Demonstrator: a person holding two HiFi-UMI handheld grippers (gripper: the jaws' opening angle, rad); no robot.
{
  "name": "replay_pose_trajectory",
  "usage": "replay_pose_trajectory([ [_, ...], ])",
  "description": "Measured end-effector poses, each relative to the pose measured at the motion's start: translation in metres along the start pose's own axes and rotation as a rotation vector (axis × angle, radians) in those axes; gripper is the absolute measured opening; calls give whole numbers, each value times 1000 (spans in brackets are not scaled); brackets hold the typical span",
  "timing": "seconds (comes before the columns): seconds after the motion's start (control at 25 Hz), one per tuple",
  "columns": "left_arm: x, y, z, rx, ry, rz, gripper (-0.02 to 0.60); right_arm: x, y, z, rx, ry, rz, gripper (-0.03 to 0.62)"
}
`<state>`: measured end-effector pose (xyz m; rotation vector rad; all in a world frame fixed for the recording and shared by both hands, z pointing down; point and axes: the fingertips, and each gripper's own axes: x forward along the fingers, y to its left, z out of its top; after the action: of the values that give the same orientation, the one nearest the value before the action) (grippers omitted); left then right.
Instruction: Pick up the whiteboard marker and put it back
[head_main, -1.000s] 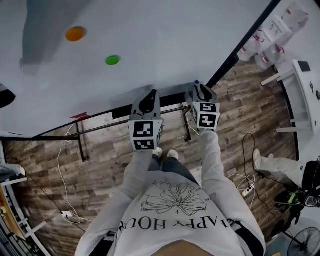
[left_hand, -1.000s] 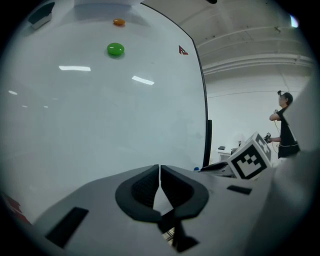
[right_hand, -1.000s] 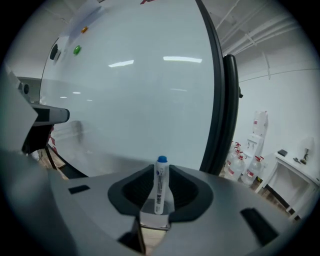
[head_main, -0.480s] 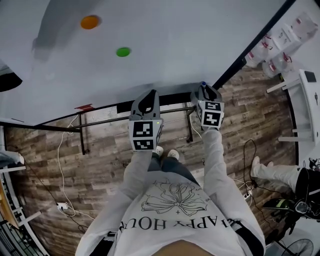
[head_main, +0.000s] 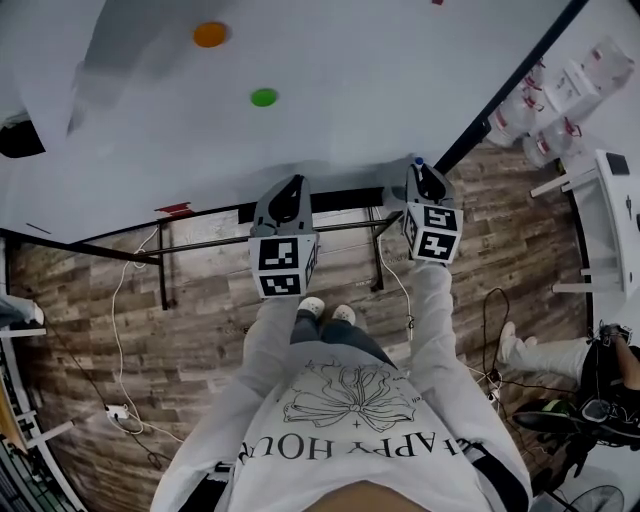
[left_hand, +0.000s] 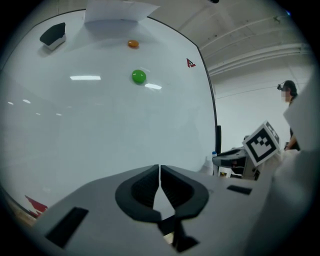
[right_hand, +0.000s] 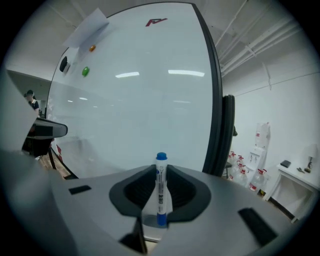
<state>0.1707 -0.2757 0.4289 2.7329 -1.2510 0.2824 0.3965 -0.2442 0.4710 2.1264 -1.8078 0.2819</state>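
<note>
Marker (right_hand: 160, 192): white barrel, blue cap at the top, blue end at the bottom. It stands upright between the jaws of the right gripper (right_hand: 160, 170). The pads press on the barrel from both sides and the cap rises clear above them. In the head view only the blue cap (head_main: 418, 161) shows, at the tip of the right gripper (head_main: 418, 172).

Position: the marker is held off any surface, in front of the board (right_hand: 140, 100), near its lower right corner and close to the black frame (right_hand: 215, 100).

Left gripper (left_hand: 159, 172): jaws pressed together, with nothing between them. In the head view it (head_main: 293, 186) is level with the right gripper and well apart from it, also facing the board (head_main: 350, 60).

Board surface: a green magnet (head_main: 264, 97) with an orange magnet (head_main: 210, 34) above it, both toward the left. A white sheet (left_hand: 120, 12) hangs at the top edge. A dark eraser (left_hand: 53, 34) sits at the upper left. A red mark (right_hand: 156, 22) sits near the top right.

Surroundings: a black tray (head_main: 340, 200) runs along the board's lower edge. The floor (head_main: 200, 300) is of wood planks. Bottles (right_hand: 247, 175) with red tops stand to the right of the frame.
</note>
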Motion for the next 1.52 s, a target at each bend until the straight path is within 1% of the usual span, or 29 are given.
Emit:
replay_pose_trajectory([
  [0.28, -18, 25, 8, -5, -23, 45, 8, -11, 32, 39, -67, -76, 53, 67],
  [0.44, -29, 44, 8, -13, -31, 83, 8, -10, 59, 48, -131, -89, 98, 67],
  [0.6, -40, 64, 5, -25, -34, 121, 8, -5, 90, 48, -180, -79, 155, 67],
  [0.76, -53, 84, -1, -31, -27, 164, 8, 3, 119, 42, -233, -64, 211, 67],
  [0.92, -66, 104, -7, -41, -19, 213, 8, 12, 152, 32, -322, -40, 279, 67],
  [1.04, -75, 117, -11, -49, -14, 243, 8, 20, 171, 19, -391, -15, 310, 67],
  [1.12, -80, 125, -13, -54, -14, 262, 8, 25, 183, 10, -454, 3, 330, 67],
  [1.32, -95, 143, -16, -67, -14, 308, 8, 38, 214, -21, -678, 51, 373, 67],
  [1.52, -108, 155, -21, -77, -12, 346, 8, 48, 238, -49, -819, 83, 425, 67],
])
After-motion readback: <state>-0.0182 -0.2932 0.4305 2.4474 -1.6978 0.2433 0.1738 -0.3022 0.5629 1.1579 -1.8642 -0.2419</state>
